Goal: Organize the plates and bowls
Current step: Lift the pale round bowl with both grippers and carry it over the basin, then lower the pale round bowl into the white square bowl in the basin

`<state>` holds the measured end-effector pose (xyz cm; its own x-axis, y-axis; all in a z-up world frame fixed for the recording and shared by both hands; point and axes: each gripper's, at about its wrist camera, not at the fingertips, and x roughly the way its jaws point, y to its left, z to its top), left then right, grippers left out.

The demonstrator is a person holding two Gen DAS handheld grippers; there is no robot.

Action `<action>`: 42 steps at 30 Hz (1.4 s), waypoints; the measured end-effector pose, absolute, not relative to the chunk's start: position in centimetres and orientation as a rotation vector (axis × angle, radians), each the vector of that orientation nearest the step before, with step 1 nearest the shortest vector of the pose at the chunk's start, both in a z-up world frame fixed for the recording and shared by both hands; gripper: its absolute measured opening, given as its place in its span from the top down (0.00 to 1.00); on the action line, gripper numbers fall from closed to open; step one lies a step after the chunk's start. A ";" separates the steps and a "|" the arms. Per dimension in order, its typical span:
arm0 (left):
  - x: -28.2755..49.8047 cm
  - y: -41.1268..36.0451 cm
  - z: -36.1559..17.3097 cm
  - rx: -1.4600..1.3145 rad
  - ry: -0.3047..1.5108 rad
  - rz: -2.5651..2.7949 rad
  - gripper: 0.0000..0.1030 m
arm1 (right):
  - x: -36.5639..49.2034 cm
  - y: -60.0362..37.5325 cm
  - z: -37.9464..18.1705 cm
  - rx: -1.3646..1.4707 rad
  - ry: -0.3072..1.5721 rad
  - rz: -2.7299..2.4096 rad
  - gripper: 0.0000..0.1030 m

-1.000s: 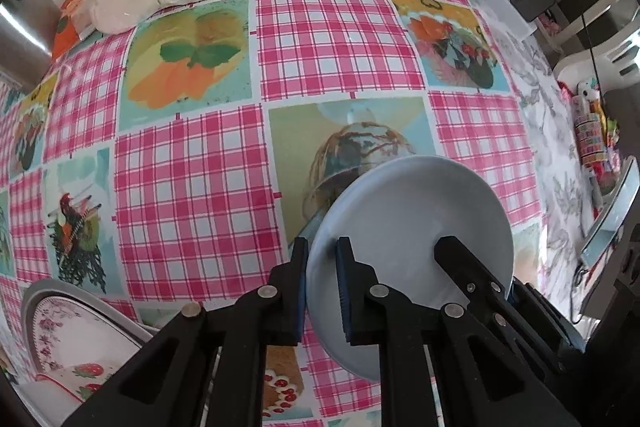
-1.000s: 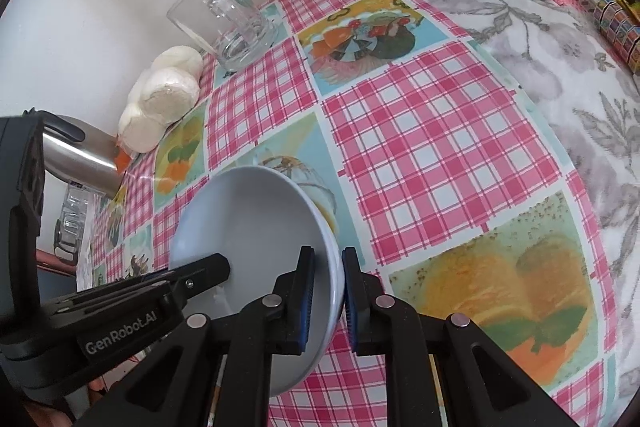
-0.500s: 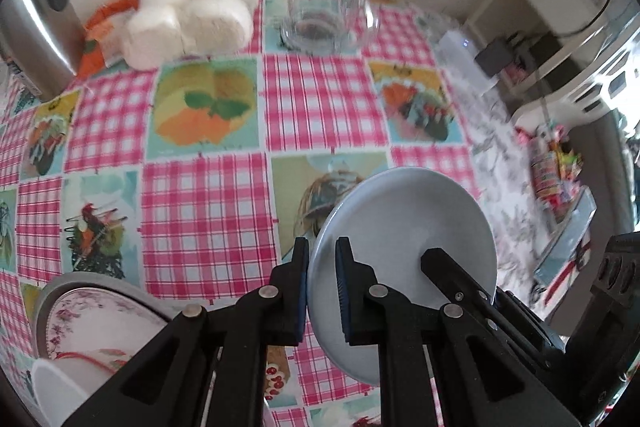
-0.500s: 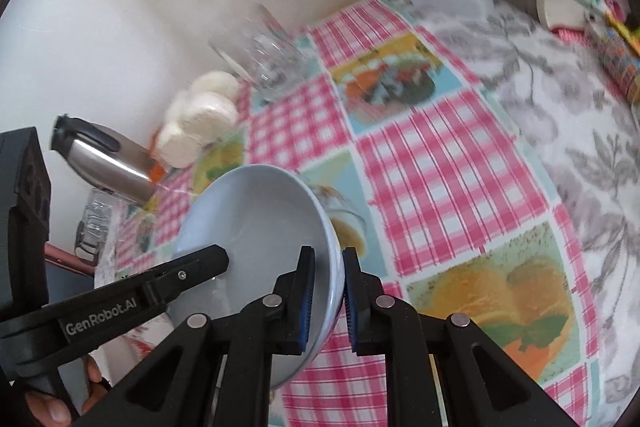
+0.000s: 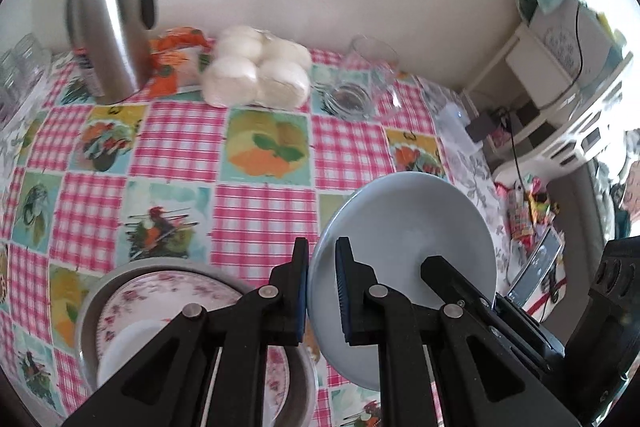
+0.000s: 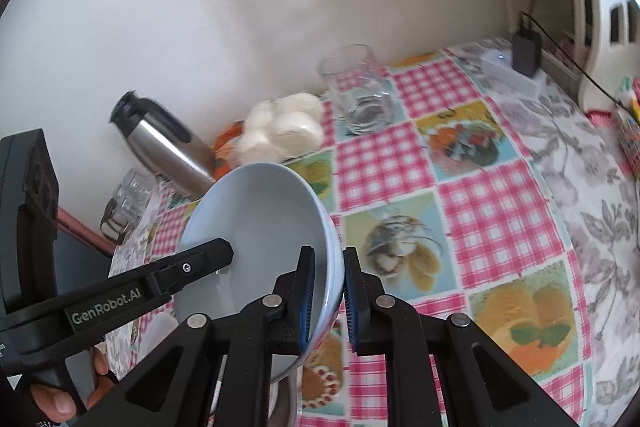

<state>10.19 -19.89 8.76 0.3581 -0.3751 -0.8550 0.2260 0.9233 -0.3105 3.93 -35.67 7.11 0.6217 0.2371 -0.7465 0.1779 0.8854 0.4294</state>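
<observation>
Soft, bright daylight fills both views, strongest at the right. Fisheye bending curves the tablecloth (image 5: 264, 195) toward dark corners. The steel carafe (image 5: 108, 31) is motion-blurred and carries pale glare streaks.

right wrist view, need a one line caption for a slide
Both grippers, right gripper and left gripper, clamp a pale blue bowl above the checked tablecloth.

I see a pale blue bowl (image 5: 404, 227) pinched by black hand-held grippers with blue pads (image 6: 306, 301), over a bench cloth (image 5: 256, 211) of pink-and-white gingham squares alternating with teal fruit and food pictures. Below sits a white plate (image 5: 160, 291) with pink flowers in a grey bowl (image 5: 90, 307). At the back stand a silver jug (image 5: 106, 27) with black handle and white buns (image 5: 256, 73).
</observation>
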 end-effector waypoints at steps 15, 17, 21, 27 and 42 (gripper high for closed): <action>7.8 -10.1 10.4 -0.328 1.046 -0.365 0.87 | 3.3 -26.9 9.9 0.369 0.921 0.148 0.85; 7.5 -9.1 10.5 -0.347 1.037 -0.365 0.87 | 3.2 -26.1 10.3 0.355 0.921 0.158 0.85; 6.8 -7.1 10.7 -0.373 1.016 -0.358 0.87 | 3.1 -24.2 10.9 0.324 0.921 0.173 0.85; 5.9 -4.6 10.9 -0.414 0.986 -0.344 0.87 | 2.7 -21.9 11.1 0.301 0.930 0.200 0.85; 4.1 -1.7 9.6 -0.482 0.990 -0.360 0.87 | 1.0 -18.9 10.1 0.265 0.972 0.194 0.85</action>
<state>4.10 -1.70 9.59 0.5044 -0.4975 -0.7057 0.0717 0.8386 -0.5400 0.95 -18.93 10.12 0.5504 0.2794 -0.7868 -0.0436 0.9507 0.3070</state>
